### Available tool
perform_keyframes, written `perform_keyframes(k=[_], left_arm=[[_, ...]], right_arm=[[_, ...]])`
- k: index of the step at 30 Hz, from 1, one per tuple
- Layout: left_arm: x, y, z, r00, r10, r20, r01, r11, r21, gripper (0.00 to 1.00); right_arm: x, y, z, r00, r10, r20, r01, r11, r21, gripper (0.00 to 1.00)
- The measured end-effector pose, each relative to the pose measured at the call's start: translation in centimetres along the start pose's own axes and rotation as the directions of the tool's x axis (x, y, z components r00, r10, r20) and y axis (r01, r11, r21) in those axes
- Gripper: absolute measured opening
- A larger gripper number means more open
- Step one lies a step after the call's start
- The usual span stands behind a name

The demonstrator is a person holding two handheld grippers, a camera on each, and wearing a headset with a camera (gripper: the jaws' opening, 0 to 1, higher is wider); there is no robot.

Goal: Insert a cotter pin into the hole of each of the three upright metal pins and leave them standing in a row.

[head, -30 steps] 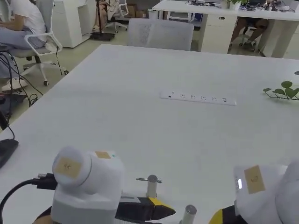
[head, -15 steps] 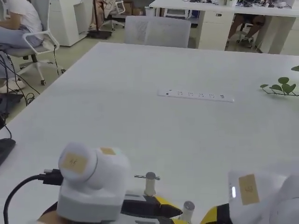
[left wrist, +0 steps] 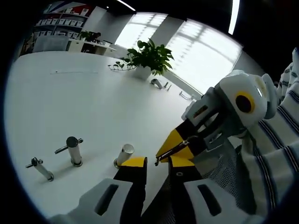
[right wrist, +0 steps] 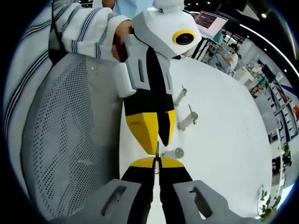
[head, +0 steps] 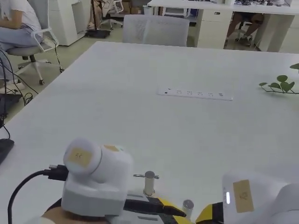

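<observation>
A broad white workbench point(head: 140, 116) spreads out beyond the left gripper point(left wrist: 157, 164). Well apart from the gripper, ahead and to its left, a white power strip point(left wrist: 74, 72) lies flat on the bench. Farther ahead a potted plant point(left wrist: 148, 58) stands at the bench's edge before tall bright windows point(left wrist: 205, 51), under a ceiling strip light point(left wrist: 235, 16). Across the bench from the gripper stand two grey chair backs point(head: 156, 31). Far off to its left rear, a white office chair point(head: 39, 42) stands on grey-green floor point(head: 70, 58), with black cables point(head: 11, 88) nearby.
</observation>
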State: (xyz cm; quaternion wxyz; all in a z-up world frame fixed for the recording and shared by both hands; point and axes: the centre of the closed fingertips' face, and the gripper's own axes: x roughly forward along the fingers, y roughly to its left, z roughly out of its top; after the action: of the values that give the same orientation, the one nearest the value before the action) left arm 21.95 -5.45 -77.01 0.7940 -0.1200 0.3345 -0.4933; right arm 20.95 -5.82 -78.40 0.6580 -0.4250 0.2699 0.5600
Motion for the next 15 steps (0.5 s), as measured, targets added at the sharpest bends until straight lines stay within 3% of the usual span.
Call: perform_keyframes(k=[15], left_arm=[[0.16, 0.1, -0.2, 0.9997, -0.005, -0.025, 0.004, 1.0, -0.026, 0.09]], right_arm=[[-0.04, -0.36, 0.24, 0.9993, -0.036, -0.007, 0.036, 0.998, -0.052, 0.03]])
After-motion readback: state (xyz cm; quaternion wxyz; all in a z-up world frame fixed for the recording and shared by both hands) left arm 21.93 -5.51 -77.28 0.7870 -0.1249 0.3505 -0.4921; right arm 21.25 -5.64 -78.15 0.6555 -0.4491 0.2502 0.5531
